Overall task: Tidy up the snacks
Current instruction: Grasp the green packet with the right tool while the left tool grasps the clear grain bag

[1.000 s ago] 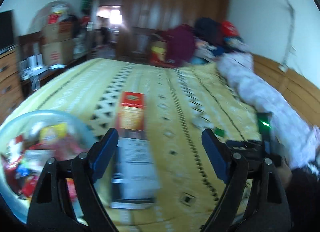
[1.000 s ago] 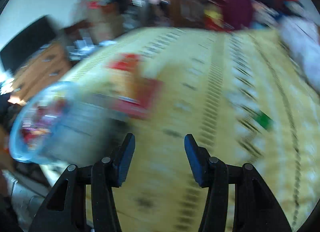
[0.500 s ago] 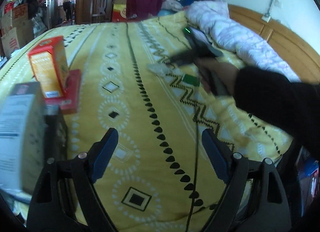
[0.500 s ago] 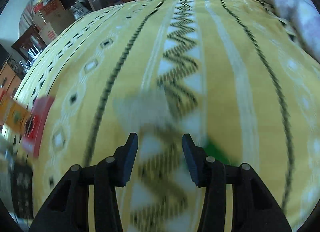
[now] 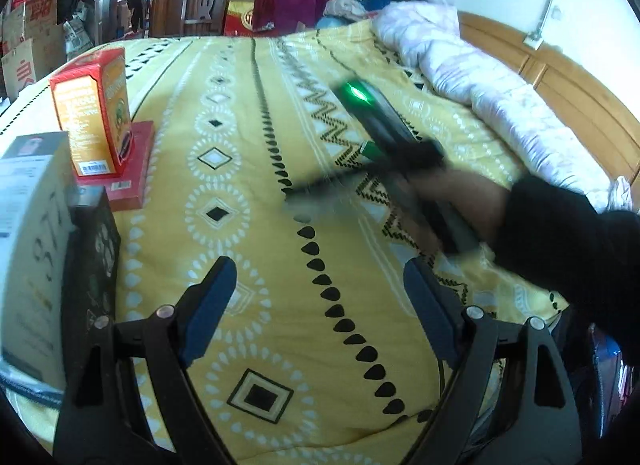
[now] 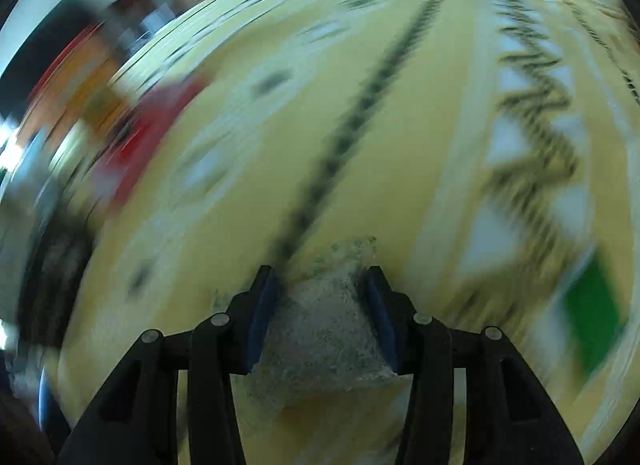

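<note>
Grey speckled snack packet point(image 6: 324, 329) sits between the right gripper point(image 6: 320, 297) pads, whose jaws are opening, above the yellow bedspread point(image 5: 280, 305). Left gripper point(image 5: 316, 297) stands wide, empty. Beyond it, an orange box point(image 5: 94, 113) stands upright on a flat red box point(image 5: 134, 169).

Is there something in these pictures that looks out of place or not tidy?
Yes. A small green packet lies alone on the yellow bedspread, far from the boxes grouped at the bed's edge, where an orange box stands on a flat red box. A grey speckled packet sits between the right gripper's opening jaws.
</note>
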A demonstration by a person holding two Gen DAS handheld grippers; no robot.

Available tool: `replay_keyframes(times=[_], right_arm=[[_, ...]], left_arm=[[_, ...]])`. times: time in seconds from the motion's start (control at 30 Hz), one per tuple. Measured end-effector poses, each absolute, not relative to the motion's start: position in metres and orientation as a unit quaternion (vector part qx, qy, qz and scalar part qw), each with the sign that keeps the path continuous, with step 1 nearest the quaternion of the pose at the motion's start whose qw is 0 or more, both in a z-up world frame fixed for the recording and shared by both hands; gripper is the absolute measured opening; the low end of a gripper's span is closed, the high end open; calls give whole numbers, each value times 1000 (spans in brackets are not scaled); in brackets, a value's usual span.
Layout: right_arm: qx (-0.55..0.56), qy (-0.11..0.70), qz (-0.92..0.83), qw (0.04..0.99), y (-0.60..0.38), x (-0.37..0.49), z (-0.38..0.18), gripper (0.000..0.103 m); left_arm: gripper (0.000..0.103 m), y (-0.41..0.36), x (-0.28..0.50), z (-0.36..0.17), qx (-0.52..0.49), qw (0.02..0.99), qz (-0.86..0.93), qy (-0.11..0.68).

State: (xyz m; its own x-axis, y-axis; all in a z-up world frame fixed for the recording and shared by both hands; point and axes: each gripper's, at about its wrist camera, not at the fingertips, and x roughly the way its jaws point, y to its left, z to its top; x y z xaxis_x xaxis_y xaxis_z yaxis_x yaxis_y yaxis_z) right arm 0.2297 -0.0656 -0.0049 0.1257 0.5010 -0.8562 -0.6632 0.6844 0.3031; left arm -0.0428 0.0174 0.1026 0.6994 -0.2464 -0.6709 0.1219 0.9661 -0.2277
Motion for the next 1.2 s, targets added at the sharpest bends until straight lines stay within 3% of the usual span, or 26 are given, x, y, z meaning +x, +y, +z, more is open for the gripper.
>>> replay_keyframes(times=[0.1,0.2,0.33,0.47,0.73,0.8,0.87,0.9,1.03,1.2], right_arm=[[-75,565,438,695,-79,169,9,53],[-94,538,429,719,-111,157,42,53],[-150,492,320,796,-160,214,59,60],[-238,500,215,804,-178,296,26,60],[-200,529,241,789,-171,340,-1,66],[-206,523,235,793,-170,338,-3,65],[-203,518,218,802,-170,331,-5,50],[-198,516,206,808,-170,324,-4,47],[-158,506,188,827,-190,279,4,45],[-14,485,187,854,-231,197,38,45]], left_arm=[[87,14,-46,102,-86,916,-107,377],[87,7,-46,102,-81,915,-113,378],[87,-1,-42,97,-77,912,-123,383],[87,-2,-34,84,-83,905,-120,400],[87,-1,-29,71,-83,896,-118,419],[87,-1,-28,71,-85,896,-118,420],[87,-1,-28,71,-84,897,-118,418],[87,-1,-27,69,-83,895,-118,422],[87,3,-20,59,-91,890,-115,433],[87,-2,-4,46,-100,884,-125,439]])
